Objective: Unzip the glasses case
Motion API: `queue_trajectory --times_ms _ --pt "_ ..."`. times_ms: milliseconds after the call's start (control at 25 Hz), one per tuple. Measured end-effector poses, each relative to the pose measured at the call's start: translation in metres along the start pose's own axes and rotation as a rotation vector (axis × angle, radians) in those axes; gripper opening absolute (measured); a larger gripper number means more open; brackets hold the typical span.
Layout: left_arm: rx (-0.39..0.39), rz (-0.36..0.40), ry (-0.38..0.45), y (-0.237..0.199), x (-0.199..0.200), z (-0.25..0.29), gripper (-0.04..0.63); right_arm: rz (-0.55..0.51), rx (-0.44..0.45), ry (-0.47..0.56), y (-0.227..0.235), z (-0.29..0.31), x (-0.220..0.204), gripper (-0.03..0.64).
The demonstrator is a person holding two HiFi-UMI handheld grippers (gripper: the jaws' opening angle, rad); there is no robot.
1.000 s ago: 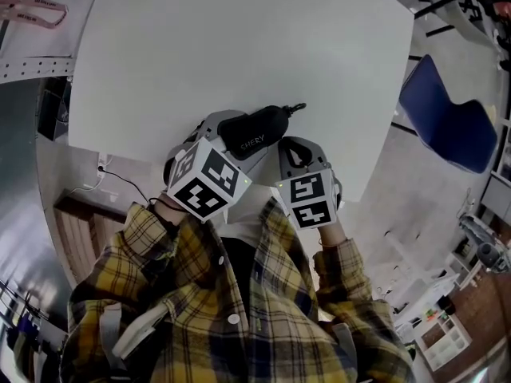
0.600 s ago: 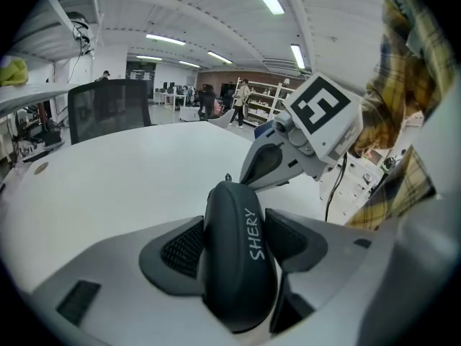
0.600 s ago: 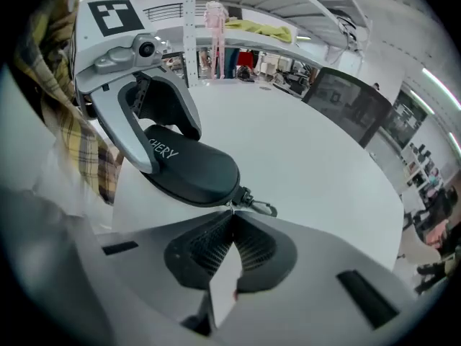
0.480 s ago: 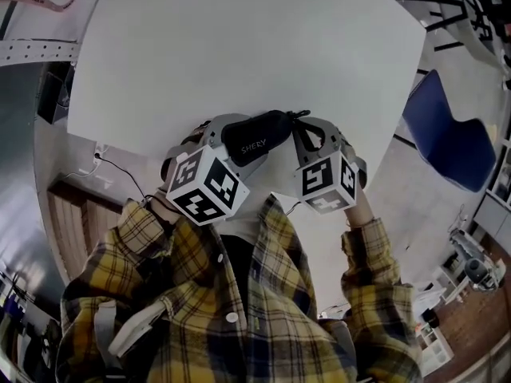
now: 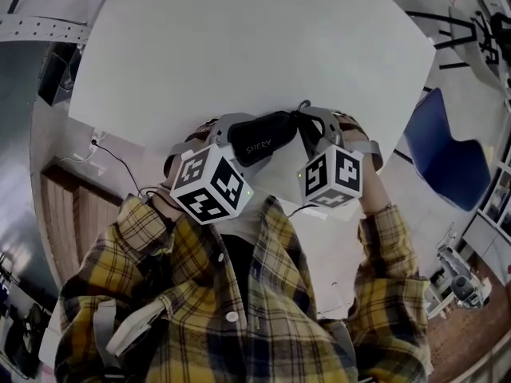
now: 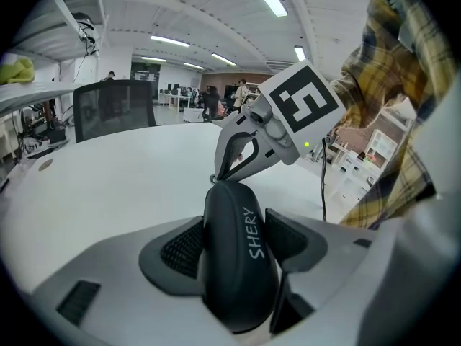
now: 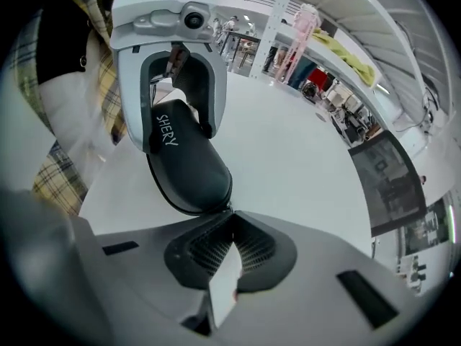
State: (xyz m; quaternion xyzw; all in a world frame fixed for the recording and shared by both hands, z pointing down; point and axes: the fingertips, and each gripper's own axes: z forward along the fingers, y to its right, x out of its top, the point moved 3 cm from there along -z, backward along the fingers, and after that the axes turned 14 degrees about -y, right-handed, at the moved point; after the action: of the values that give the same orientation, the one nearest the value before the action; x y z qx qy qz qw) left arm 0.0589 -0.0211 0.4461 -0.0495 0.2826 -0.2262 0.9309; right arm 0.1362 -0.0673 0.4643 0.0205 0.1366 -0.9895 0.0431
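Since the earlier frame, the right gripper (image 5: 307, 122) has shifted from below the glasses case (image 5: 271, 130) to its right end in the head view. Its marker cube (image 5: 334, 175) has rolled to show a different face. The left gripper (image 5: 239, 134) has kept its place, and the case remains in its hold.

Position of the case: centre of the head view, over the near edge of the white table (image 5: 239, 46). Its long axis runs from lower left to upper right, with the white lettering facing up. Whether it touches the table cannot be told.

Left jaws: spread wide, with one ribbed pad (image 6: 180, 247) pressed against each long side of the case. In the left gripper view the case stands on edge between the pads and fills the lower centre of the frame.

Right jaws: closed tip to tip at the far end of the case, on the small zipper pull (image 6: 213, 179). In the right gripper view the pads meet at their tips and touch the rounded end of the case. The zipper seam follows the rim of the case; how far it is open cannot be made out.

The left marker cube (image 5: 209, 183) sits just left of centre, above the person's plaid shirt (image 5: 239, 309), which fills the lower part of the frame. A blue chair (image 5: 447, 154) stands at the right edge, well apart from the table.
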Motion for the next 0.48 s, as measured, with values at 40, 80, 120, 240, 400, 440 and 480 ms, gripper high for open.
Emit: queue_trajectory --times_ms 40,80,120,240,400,440,480 --pt "0.003 0.002 0.001 0.000 0.000 0.000 0.276 -0.026 -0.007 -0.001 0.000 0.002 0.001 -0.002" --pt "0.007 0.004 0.001 0.000 0.000 0.000 0.276 -0.051 -0.014 -0.002 0.000 0.003 0.001 -0.002" --pt "0.009 0.007 0.000 0.000 -0.001 0.000 0.276 -0.073 -0.023 -0.005 0.001 0.004 0.002 -0.002" --pt "0.008 0.012 -0.002 0.000 -0.001 0.000 0.276 -0.146 -0.066 -0.018 0.003 0.004 0.006 0.000" --pt "0.005 0.016 -0.001 0.000 -0.004 0.000 0.276 -0.235 -0.103 -0.027 0.004 0.006 0.014 0.000" --pt "0.004 0.017 -0.001 0.000 -0.005 0.000 0.276 -0.260 -0.111 -0.026 0.004 0.007 0.016 0.000" --pt "0.004 0.018 -0.002 -0.001 -0.005 0.000 0.276 -0.282 -0.117 -0.025 0.004 0.008 0.017 0.000"
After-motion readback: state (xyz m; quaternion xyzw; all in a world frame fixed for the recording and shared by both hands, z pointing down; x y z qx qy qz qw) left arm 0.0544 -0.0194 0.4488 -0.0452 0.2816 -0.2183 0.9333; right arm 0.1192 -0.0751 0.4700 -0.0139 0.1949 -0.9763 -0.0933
